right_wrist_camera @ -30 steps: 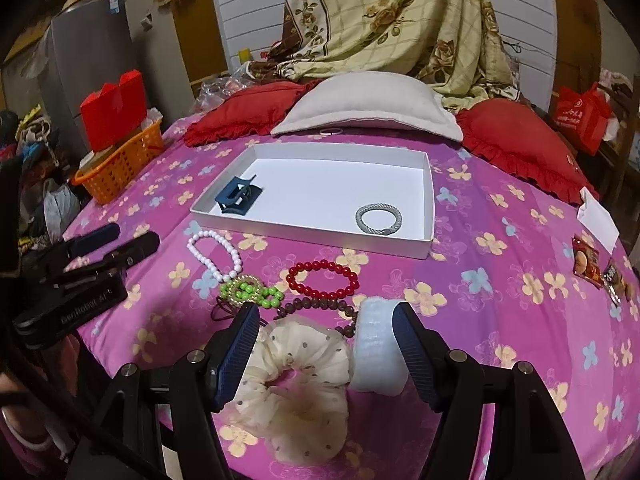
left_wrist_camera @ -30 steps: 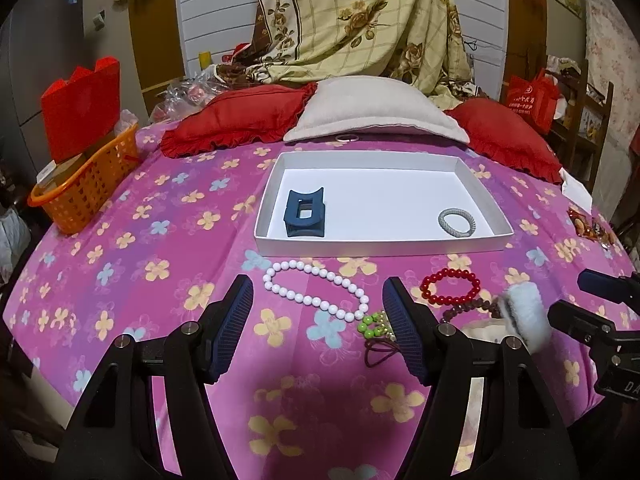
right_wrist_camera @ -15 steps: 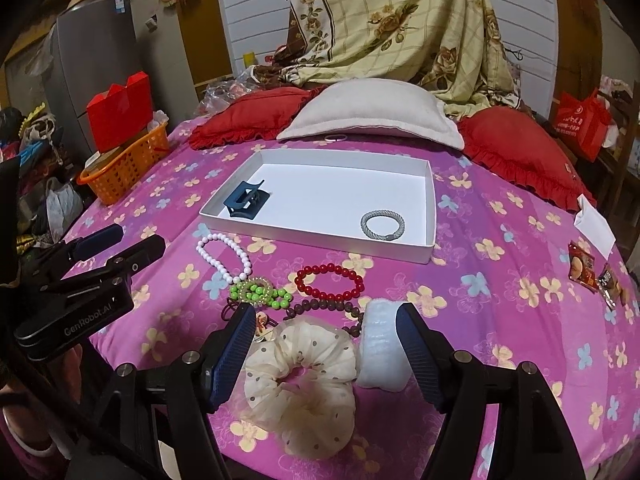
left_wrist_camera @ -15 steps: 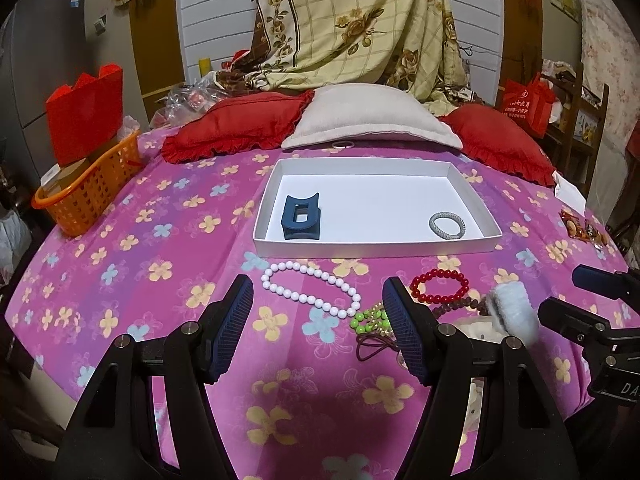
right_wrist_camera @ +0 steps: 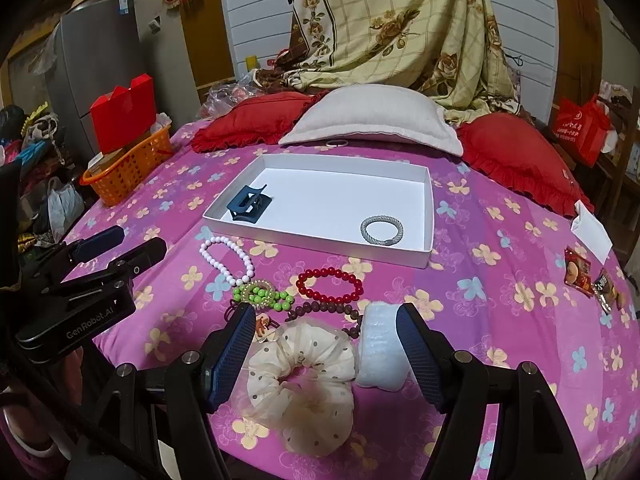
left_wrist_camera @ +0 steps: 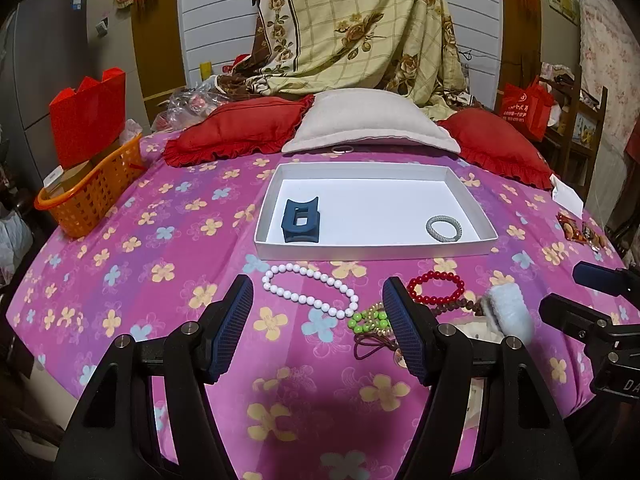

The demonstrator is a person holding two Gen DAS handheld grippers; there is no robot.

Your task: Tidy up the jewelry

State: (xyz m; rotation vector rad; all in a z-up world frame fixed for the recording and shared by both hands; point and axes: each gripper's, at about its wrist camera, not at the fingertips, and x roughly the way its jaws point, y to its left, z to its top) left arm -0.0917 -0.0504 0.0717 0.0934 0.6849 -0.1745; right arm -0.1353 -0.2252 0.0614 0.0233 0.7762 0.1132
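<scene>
A white tray (left_wrist_camera: 376, 252) on the pink flowered bedspread holds a blue hair claw (left_wrist_camera: 301, 221) and a grey hair band (left_wrist_camera: 444, 230). In front of it lie a white bead bracelet (left_wrist_camera: 308, 290), a red bead bracelet (right_wrist_camera: 330, 286), green beads (right_wrist_camera: 262, 294) and a brown bead bracelet (right_wrist_camera: 324, 308). My left gripper (left_wrist_camera: 320, 320) hangs open and empty just short of the white bracelet. My right gripper (right_wrist_camera: 326, 344) is open, straddling a cream dotted scrunchie (right_wrist_camera: 300, 372) and a white fluffy band (right_wrist_camera: 380, 356). The band leans against the right finger.
An orange basket (left_wrist_camera: 88, 196) with a red bag stands at the bed's left edge. Red pillows (left_wrist_camera: 236, 136) and a beige pillow (left_wrist_camera: 368, 124) lie behind the tray. Snack packets (right_wrist_camera: 578, 270) and white paper (right_wrist_camera: 592, 230) lie at the right. The bed's front edge is close below both grippers.
Both views have shifted only slightly. The jewelry lies where it was and both grippers keep the same stance.
</scene>
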